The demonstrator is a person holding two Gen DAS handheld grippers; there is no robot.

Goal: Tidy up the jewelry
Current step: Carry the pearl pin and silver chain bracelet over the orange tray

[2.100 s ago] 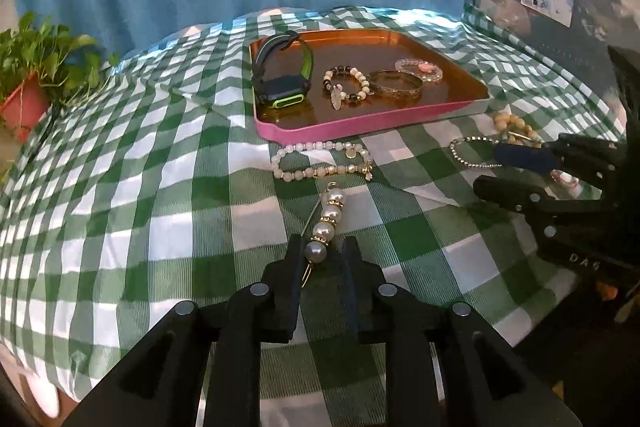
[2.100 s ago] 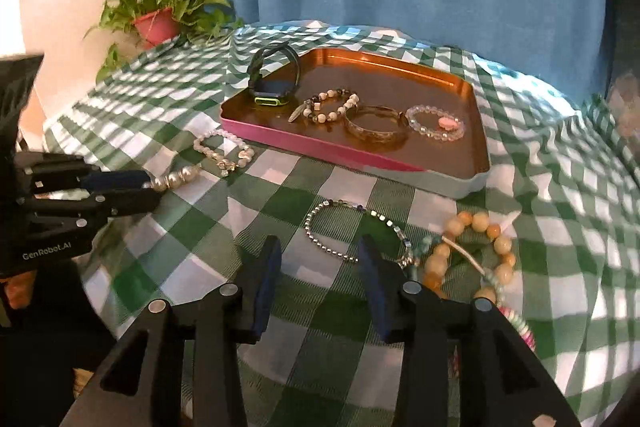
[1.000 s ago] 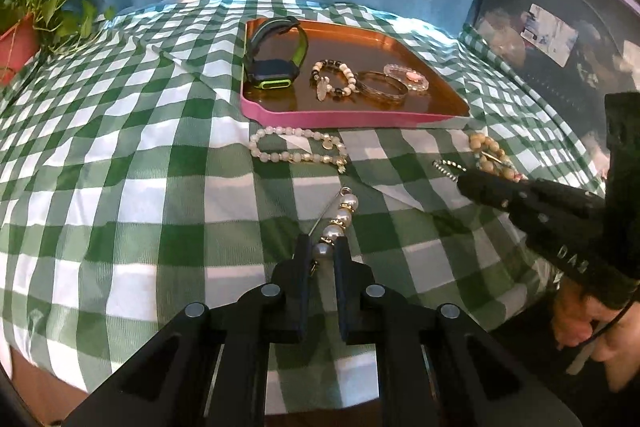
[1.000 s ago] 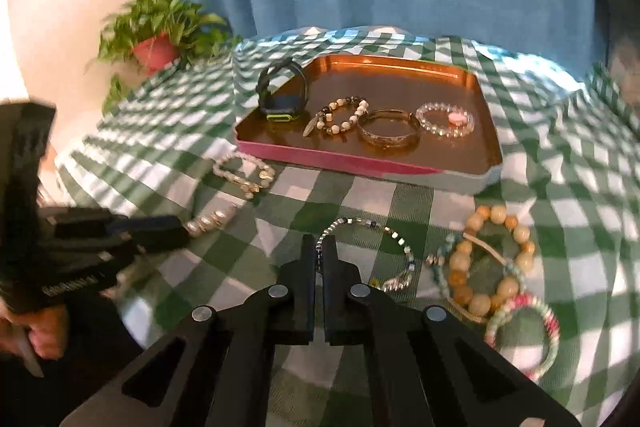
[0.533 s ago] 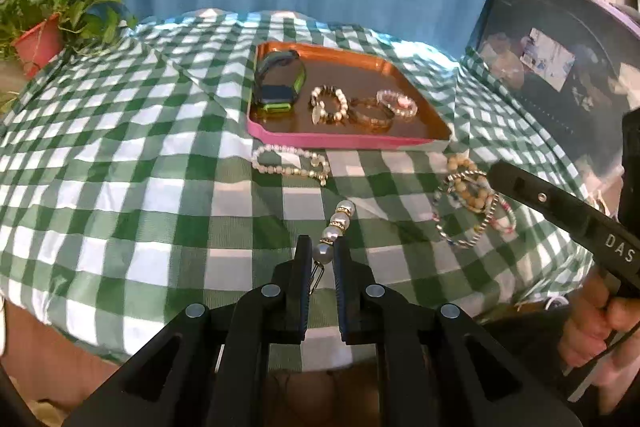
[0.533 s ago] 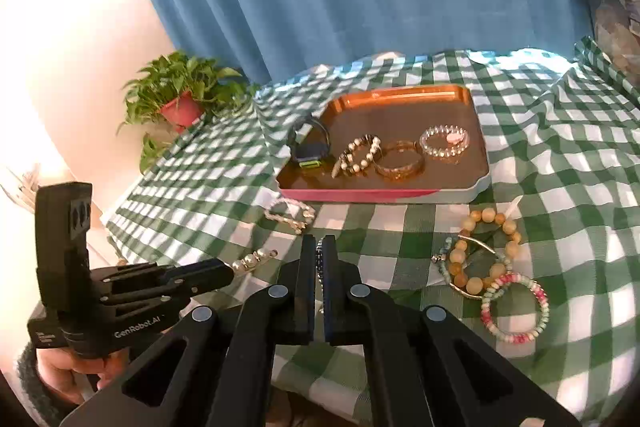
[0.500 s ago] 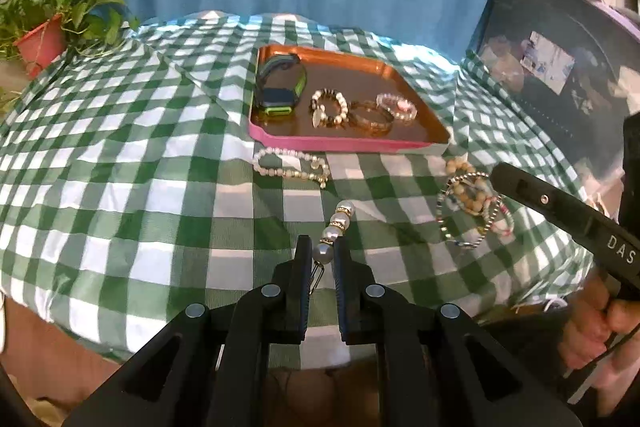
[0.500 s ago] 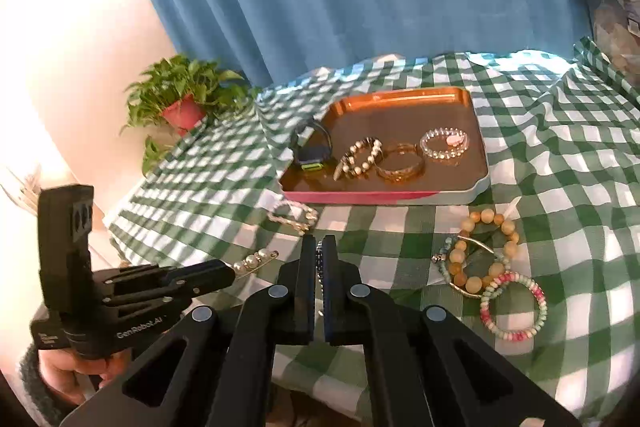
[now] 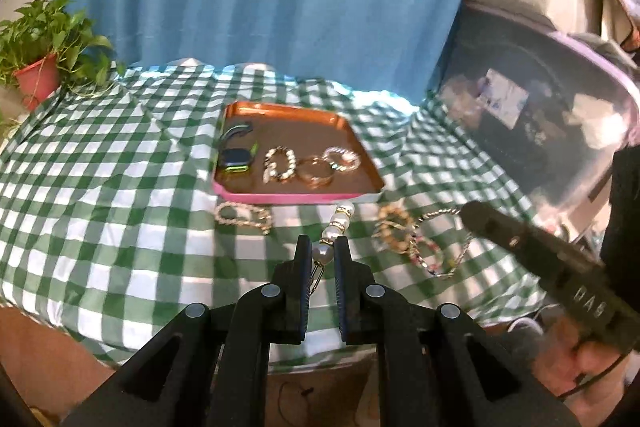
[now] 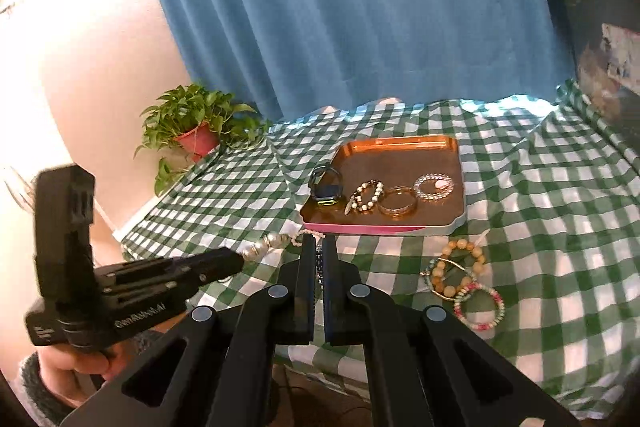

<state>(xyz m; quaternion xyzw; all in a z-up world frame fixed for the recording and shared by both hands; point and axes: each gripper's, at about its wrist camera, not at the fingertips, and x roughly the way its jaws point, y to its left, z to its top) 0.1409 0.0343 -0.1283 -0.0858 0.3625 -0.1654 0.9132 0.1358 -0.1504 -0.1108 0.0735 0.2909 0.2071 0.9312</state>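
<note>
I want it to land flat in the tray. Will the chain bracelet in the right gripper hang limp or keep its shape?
Likely limp: the chain bracelet sags in a loose loop below the right gripper. It probably swings and bunches when set down.

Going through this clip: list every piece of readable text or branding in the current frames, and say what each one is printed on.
"DAS" on the side of the right gripper, seen from the left wrist view; further letters may be cut off.
"GenRobot.AI" probably, blurred, on the body of the left gripper, seen from the right wrist view.
White label on the dark container at right: print too blurred to read.
No legible text on the tray or the jewelry.
</note>
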